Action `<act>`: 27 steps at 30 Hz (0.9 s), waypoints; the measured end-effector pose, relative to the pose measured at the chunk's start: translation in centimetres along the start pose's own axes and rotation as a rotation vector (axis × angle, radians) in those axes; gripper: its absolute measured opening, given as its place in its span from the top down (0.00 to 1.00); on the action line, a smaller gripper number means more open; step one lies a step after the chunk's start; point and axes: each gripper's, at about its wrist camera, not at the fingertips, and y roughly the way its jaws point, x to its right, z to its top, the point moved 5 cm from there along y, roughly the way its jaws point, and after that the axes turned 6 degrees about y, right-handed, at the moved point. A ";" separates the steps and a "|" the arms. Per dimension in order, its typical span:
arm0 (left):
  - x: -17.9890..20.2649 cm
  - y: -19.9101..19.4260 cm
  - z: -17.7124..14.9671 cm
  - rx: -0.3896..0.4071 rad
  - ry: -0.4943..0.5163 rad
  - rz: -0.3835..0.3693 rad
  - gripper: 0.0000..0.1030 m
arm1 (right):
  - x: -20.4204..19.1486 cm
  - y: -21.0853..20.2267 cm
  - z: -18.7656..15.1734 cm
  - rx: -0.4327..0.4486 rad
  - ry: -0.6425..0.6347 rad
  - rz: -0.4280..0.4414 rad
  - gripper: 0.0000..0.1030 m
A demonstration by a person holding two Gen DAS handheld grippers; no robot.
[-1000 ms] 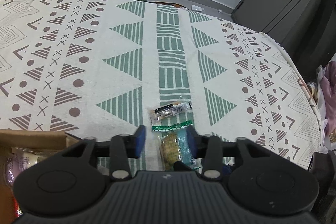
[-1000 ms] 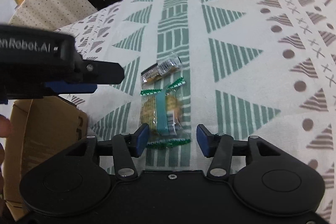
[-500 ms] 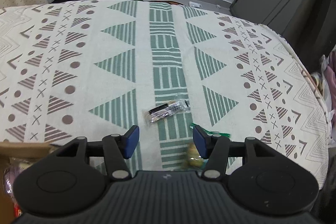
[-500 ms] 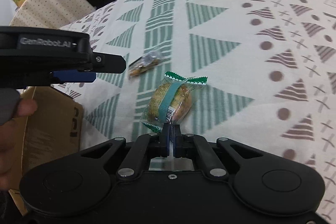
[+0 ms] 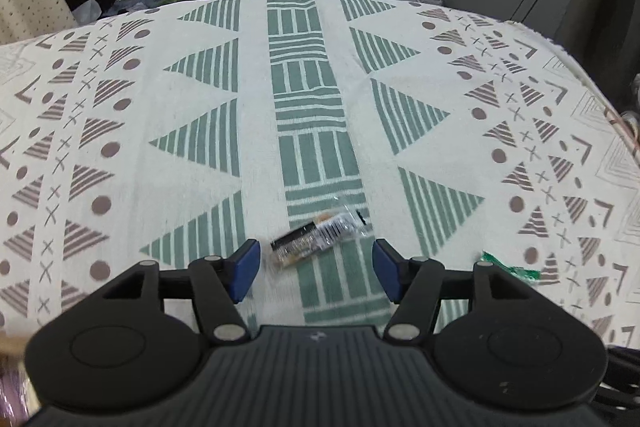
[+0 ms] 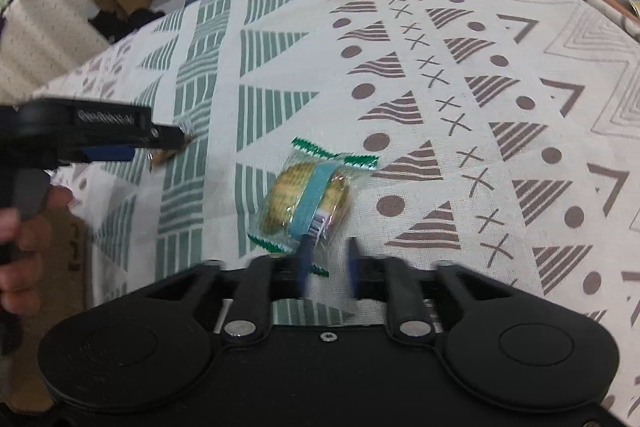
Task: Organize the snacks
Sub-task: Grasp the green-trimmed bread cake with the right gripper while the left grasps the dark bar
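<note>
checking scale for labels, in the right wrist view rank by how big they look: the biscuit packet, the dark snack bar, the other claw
1. Left claw, largest, though nearer the camera.
2. Biscuit packet.
3. Dark snack bar, smallest, but mostly hidden behind the left claw, so its rank is unsure.

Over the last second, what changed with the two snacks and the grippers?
The right gripper shut on the cookie pack, carried it rightward away from the dark bar, and its jaws are now parting. The left gripper moved up to straddle the bar. The left gripper stayed open; the bar stayed on the cloth.
</note>
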 end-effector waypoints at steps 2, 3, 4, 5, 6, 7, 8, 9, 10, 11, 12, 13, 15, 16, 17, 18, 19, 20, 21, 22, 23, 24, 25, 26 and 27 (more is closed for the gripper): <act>-0.2 0.6 0.2 0.001 0.009 0.015 0.41 | 0.0 -0.1 0.2 0.021 0.024 0.010 0.53; -0.3 0.9 0.4 0.003 0.013 0.020 0.41 | -0.2 0.0 0.3 0.025 0.027 0.004 0.48; -0.4 1.0 0.5 0.007 0.014 0.028 0.41 | -0.4 0.2 0.4 0.026 0.030 -0.002 0.43; -0.5 1.2 0.7 0.013 0.016 0.033 0.41 | -0.6 0.4 0.6 0.027 0.034 -0.005 0.41; -0.5 1.3 0.8 0.018 0.022 0.036 0.41 | -0.9 0.6 0.9 0.031 0.039 -0.005 0.39; -0.5 1.5 0.9 0.020 0.029 0.040 0.41 | -1.2 0.8 1.1 0.034 0.041 -0.003 0.37; -0.5 1.8 1.0 0.018 0.037 0.045 0.41 | -1.5 1.0 1.3 0.037 0.043 0.001 0.35; -0.5 2.0 1.0 0.014 0.040 0.047 0.41 | -1.8 1.0 1.4 0.041 0.044 0.001 0.30; -0.6 2.2 1.0 0.010 0.038 0.047 0.42 | -2.0 1.4 1.5 0.041 0.045 -0.005 0.28; -0.8 2.5 0.9 0.005 0.031 0.046 0.45 | -2.2 1.7 1.6 0.038 0.044 -0.015 0.28; -0.9 2.6 0.8 0.003 0.024 0.045 0.47 | -2.4 2.0 1.6 0.033 0.043 -0.026 0.28; -1.1 2.7 0.7 0.006 0.019 0.044 0.49 | -2.6 2.3 1.6 0.029 0.041 -0.035 0.28; -1.0 2.7 0.6 0.015 0.030 0.046 0.61 | -2.8 2.9 1.5 0.019 0.044 -0.051 0.30; -0.9 2.6 0.6 0.019 0.031 0.042 0.65 | -2.9 3.3 1.3 0.007 0.046 -0.067 0.32; -0.8 2.6 0.5 0.023 0.026 0.035 0.73 | -2.9 3.6 1.1 0.004 0.044 -0.084 0.33; -0.7 2.5 0.4 0.022 0.021 0.030 0.79 | -3.0 3.7 0.9 0.011 0.037 -0.104 0.38; -0.6 2.5 0.3 0.021 0.018 0.023 0.80 | -3.1 3.7 0.8 0.016 0.027 -0.127 0.41; -0.4 2.4 0.1 0.022 0.012 0.015 0.80 | -3.2 3.7 0.7 0.021 0.020 -0.145 0.45; -0.3 2.3 -0.1 0.021 0.007 0.008 0.82 | -3.1 3.6 0.7 0.022 0.023 -0.150 0.49; -0.3 2.2 -0.2 0.019 0.002 0.001 0.82 | -3.0 3.4 0.7 0.022 0.029 -0.151 0.54; -0.3 2.1 -0.4 0.018 -0.007 -0.004 0.82 | -2.8 3.3 0.8 0.022 0.036 -0.150 0.54; -0.3 1.9 -0.6 0.015 -0.018 -0.008 0.83 | -2.7 3.1 0.8 0.022 0.044 -0.144 0.55; -0.4 1.7 -0.7 0.014 -0.031 -0.010 0.83 | -2.5 3.0 0.7 0.020 0.051 -0.138 0.55; -0.4 1.4 -0.9 0.016 -0.044 -0.013 0.83 | -2.4 2.8 0.6 0.016 0.054 -0.137 0.55; -0.4 1.0 -1.1 0.018 -0.053 -0.015 0.83 | -2.5 2.6 0.4 0.014 0.055 -0.137 0.55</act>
